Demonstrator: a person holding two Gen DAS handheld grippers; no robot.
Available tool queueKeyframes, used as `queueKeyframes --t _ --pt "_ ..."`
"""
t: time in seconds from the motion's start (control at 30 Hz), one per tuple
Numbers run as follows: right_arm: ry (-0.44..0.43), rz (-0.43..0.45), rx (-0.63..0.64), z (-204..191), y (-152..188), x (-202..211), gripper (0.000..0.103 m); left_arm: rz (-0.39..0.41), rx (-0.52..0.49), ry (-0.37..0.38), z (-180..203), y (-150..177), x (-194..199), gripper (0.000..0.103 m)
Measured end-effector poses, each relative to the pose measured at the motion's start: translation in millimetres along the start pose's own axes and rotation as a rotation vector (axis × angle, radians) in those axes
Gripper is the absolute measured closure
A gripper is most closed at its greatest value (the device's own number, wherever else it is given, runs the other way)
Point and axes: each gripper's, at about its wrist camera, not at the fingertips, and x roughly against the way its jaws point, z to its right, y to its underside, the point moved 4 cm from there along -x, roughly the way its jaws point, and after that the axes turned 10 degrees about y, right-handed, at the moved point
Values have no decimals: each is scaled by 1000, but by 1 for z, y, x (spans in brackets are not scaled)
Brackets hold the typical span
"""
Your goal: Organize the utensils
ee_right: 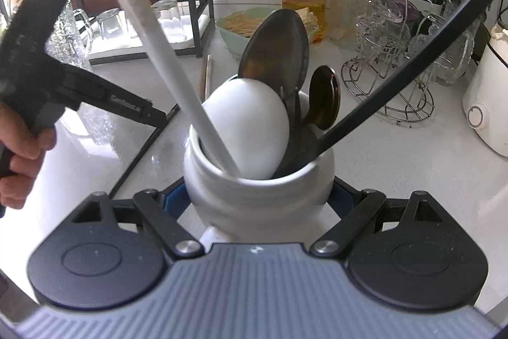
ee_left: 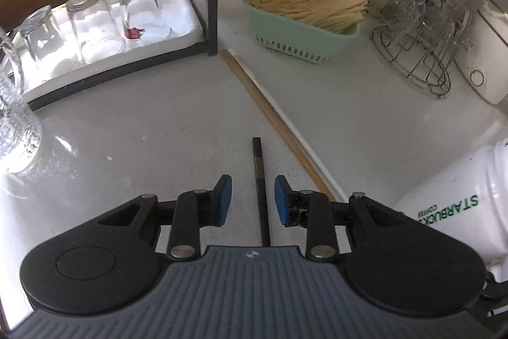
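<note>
Left wrist view: the left gripper (ee_left: pixel 253 199) has its jaws partly open, and a black chopstick (ee_left: pixel 258 177) lies flat on the desk (ee_left: pixel 143 129) in the gap, with neither blue pad touching it. Just to its right, a wooden chopstick (ee_left: pixel 273 119) and a white chopstick (ee_left: pixel 295 129) lie side by side, running diagonally towards a mint-green basket (ee_left: pixel 295 43) of pale sticks. Upturned glasses (ee_left: pixel 92 21) stand on a white tray (ee_left: pixel 187 21) at far left.

Right wrist view: the right gripper (ee_right: pixel 257 199) has its jaws clamped on the sides of a white ceramic jar (ee_right: pixel 254 193) that stands on the desk. In the jar stand a white spoon (ee_right: pixel 250 126), a large dark spoon (ee_right: pixel 276 50), a smaller brown spoon (ee_right: pixel 325 97), a white stick (ee_right: pixel 165 53) and a black stick (ee_right: pixel 397 84). A hand (ee_right: pixel 19 154) at the left edge holds the left gripper's handle.
</note>
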Motion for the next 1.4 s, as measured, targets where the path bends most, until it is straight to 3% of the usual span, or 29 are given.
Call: queueKeyframes --t 0.33,0.87,1.03,1.17,1.4 --pt "22 -9 -23 -1 -2 -2 12 -20 -22 15 -5 -4 -16 69" --pt "15 -26 -12 -1 -5 -4 12 -143 -106 5 3 -18 -27 70" --pt "5 -19 -6 0 -4 -4 12 -161 -89 3 6 -21 -29 78" --pt "-7 -28 7 0 -5 -5 12 -187 -63 12 8 -25 -31 94" --pt "-39 -44 46 1 -10 -8 12 -213 -14 17 12 -24 -29 96"
